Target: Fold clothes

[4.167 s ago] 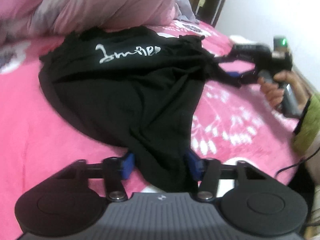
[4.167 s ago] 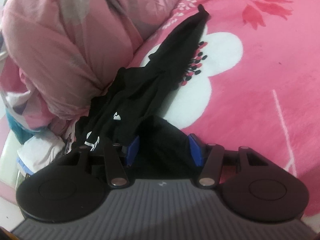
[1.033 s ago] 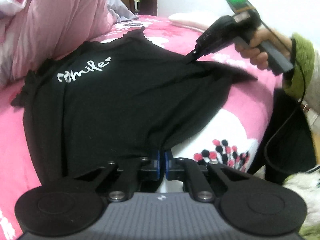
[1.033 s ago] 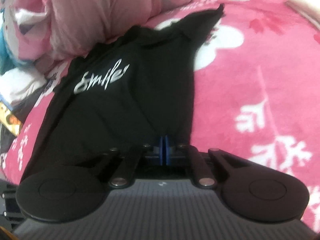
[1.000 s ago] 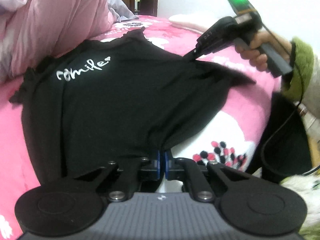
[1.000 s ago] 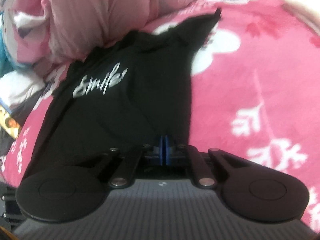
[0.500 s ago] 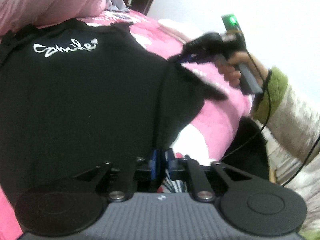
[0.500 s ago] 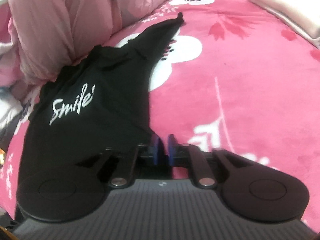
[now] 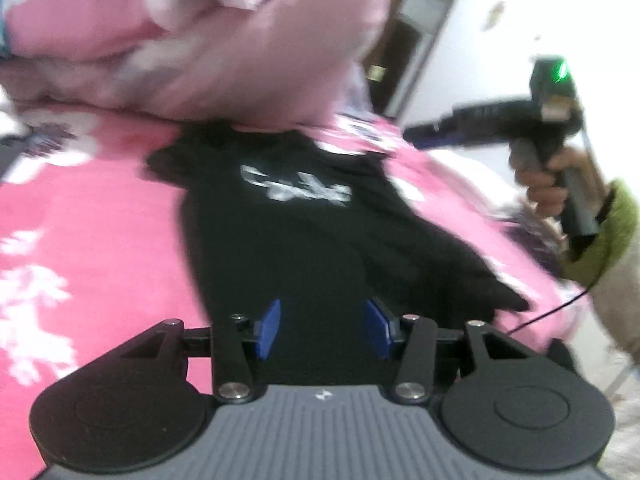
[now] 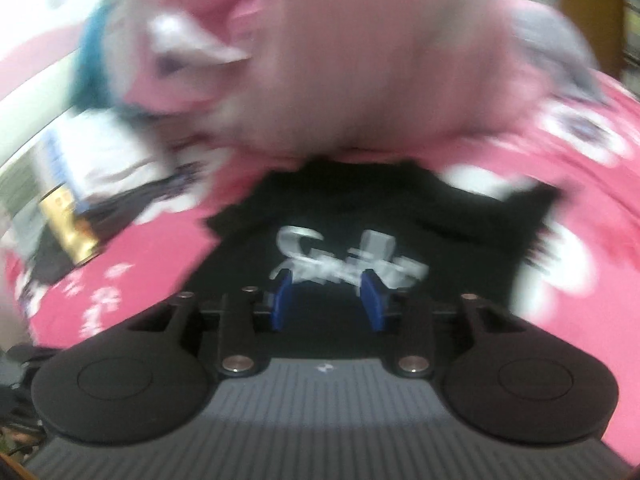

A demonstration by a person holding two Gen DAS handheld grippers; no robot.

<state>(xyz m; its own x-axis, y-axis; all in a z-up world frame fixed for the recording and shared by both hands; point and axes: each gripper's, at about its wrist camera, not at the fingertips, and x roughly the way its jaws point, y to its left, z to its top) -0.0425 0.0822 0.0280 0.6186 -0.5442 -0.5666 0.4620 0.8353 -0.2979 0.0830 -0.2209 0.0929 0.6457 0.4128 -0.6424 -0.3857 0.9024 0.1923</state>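
Left wrist: black T-shirt (image 9: 304,240) lies lengthwise, collar away.

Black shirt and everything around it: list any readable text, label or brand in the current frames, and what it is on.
White script print on the chest of the black shirt: too blurred to read in both views.
Small white mark on the left gripper body: a logo, not legible.
Gold object beside the bed: its markings are too blurred.
No text can be read.

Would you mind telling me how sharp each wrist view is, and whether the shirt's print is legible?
Left wrist view: moderate motion blur; the black shirt and its white print smear, unreadable. Right wrist view: heavier blur, especially the pink duvet; the print streaks. Both views show fisheye bending; the open tongs' mounts stay sharp.
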